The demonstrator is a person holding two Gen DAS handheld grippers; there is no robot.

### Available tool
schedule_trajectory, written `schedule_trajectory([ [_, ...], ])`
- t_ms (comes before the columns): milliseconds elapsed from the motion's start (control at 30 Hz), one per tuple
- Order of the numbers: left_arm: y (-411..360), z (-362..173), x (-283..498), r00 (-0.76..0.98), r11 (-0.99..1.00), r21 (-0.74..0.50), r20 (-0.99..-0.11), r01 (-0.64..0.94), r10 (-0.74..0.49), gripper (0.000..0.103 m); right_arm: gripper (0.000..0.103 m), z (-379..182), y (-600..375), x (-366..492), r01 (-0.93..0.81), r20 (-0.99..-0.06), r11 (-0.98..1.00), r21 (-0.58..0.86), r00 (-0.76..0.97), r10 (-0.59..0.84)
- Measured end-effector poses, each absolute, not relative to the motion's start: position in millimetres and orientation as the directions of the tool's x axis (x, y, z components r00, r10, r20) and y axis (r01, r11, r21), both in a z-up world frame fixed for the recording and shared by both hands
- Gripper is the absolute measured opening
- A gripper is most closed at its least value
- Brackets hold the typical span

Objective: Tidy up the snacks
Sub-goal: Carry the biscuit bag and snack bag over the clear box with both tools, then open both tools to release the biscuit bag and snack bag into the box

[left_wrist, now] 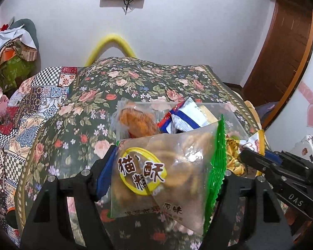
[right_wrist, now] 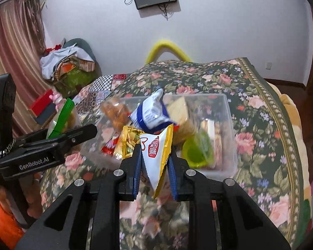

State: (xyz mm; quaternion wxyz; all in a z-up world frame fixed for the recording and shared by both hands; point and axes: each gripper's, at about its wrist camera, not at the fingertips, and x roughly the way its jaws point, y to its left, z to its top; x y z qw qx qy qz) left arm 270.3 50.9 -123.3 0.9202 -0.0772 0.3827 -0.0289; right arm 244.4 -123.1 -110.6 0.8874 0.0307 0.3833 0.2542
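a: left gripper (left_wrist: pixel 167 162), lower centre of its view: fingers clamped on a clear snack bag with a green edge (left_wrist: pixel 162 166), held up just in front of the clear plastic bin (left_wrist: pixel 231 112).

b: right gripper (right_wrist: pixel 154 158): fingers pinched narrow on a yellow and white packet (right_wrist: pixel 156 150), lower centre, at the bin's near wall.

a: bin contents?

b: blue and white packet (right_wrist: pixel 150 114), orange snack bag (right_wrist: pixel 114 112), green item (right_wrist: pixel 196 152). bin sits on the floral cover (right_wrist: pixel 256 108).
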Motion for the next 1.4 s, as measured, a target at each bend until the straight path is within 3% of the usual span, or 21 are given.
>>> schedule_trajectory([
  [467,44,-155,308,0.656,0.984,-0.176,-0.744,-0.007,-0.128,0.073,0.021,-129,-113,271,-0.415,-0.7,0.878,0.238,0.553,0.451],
  [767,34,-158,304,0.641,0.989,-0.149,-0.757,0.018,-0.126,0.087,0.025,-129,-118,269,-0.393,-0.718,0.89,0.232,0.548,0.429],
  [900,36,-146,296,0.654,0.986,-0.168,-0.743,0.023,-0.142,0.088,0.028,-124,-123,265,-0.392,-0.714,0.886,0.247,0.545,0.44],
  [1033,38,-126,281,0.686,0.985,-0.173,-0.713,0.029,-0.145,0.088,0.031,-112,-128,260,-0.392,-0.694,0.885,0.252,0.564,0.448],
  [1400,32,-26,195,0.856,0.989,-0.134,-0.502,0.066,-0.125,0.088,0.031,-38,-158,212,-0.411,-0.556,0.877,0.248,0.681,0.476],
])
